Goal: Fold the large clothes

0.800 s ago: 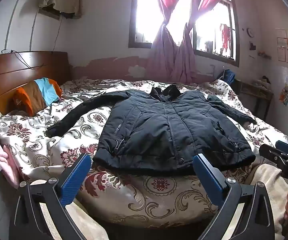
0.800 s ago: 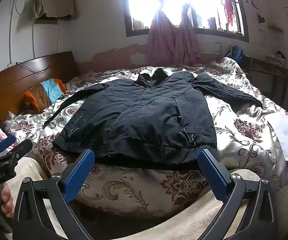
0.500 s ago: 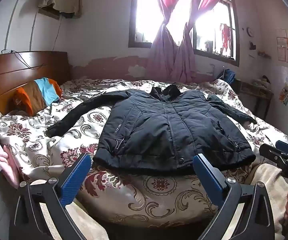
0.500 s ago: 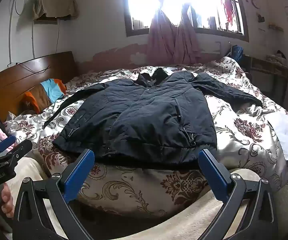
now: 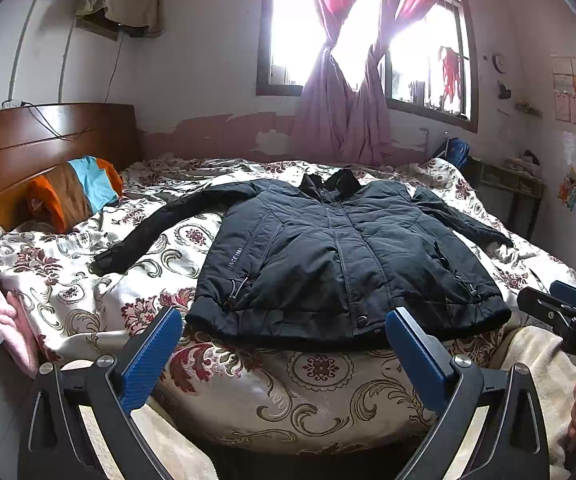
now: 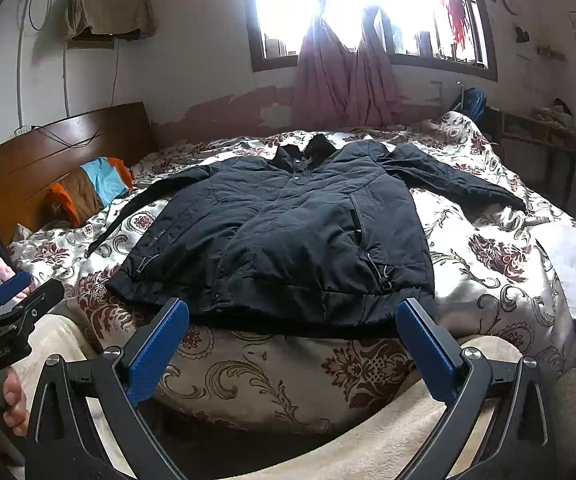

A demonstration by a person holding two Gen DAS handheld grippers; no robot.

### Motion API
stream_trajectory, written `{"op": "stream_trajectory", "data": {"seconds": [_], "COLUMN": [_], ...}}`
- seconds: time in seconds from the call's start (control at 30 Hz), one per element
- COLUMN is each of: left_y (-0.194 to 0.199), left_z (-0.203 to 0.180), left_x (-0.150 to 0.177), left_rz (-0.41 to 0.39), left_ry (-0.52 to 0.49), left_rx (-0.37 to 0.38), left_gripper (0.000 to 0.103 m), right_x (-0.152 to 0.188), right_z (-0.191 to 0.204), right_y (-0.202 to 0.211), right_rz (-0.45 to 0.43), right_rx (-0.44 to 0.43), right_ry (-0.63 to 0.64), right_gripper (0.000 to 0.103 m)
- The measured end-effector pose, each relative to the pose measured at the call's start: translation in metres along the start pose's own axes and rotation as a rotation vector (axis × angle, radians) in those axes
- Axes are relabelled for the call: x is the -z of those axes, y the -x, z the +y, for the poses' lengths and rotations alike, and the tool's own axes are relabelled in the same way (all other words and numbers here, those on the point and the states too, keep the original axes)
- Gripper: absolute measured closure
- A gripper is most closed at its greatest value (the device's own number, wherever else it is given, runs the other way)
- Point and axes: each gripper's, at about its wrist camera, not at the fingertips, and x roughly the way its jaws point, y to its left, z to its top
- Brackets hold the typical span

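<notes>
While both claws hang short of the bed's near edge, the dark jacket [image 5: 336,256] lies flat and face up on the floral bedspread [image 5: 88,280], unfolded. Long axis runs near-to-far: collar toward 12 o'clock at the window [image 5: 364,28], hem toward 6 o'clock at the near edge of the bed. Zip closed down the middle. Sleeves spread: one reaches toward 9 o'clock, cuff on the bedspread toward the wooden headboard [image 5: 44,148]; the other angles toward 3 o'clock. In the right wrist view the jacket [image 6: 288,236] sits slightly left of centre, collar at 12.

Left claw [image 5: 284,352]: jaws wide apart, blue pads [image 5: 150,360] empty, apart from the jacket, hem just beyond the tips. Right claw [image 6: 292,350]: jaws also spread wide, gripping nothing, below the hem. Each claw shows at the other view's edge, at 3 o'clock in the left view, 9 o'clock in the right.

Orange-blue-brown pillow [image 5: 76,196] by the headboard at 10 o'clock. Pink curtains [image 5: 344,120] knotted at the window.

Versus the earlier frames: no visible change; jacket, sleeves and both claws sit the same.
</notes>
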Motion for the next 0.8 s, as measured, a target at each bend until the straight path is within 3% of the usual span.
{"op": "stream_trajectory", "data": {"seconds": [0.8], "left_y": [0.0], "left_z": [0.0], "left_x": [0.0], "left_rz": [0.0], "left_ry": [-0.001], "left_rx": [0.0], "left_gripper": [0.0], "right_x": [-0.0033], "right_z": [-0.0043], "right_y": [-0.0037], "right_rz": [0.006], "right_rx": [-0.005], "right_ry": [-0.001], "right_gripper": [0.001]}}
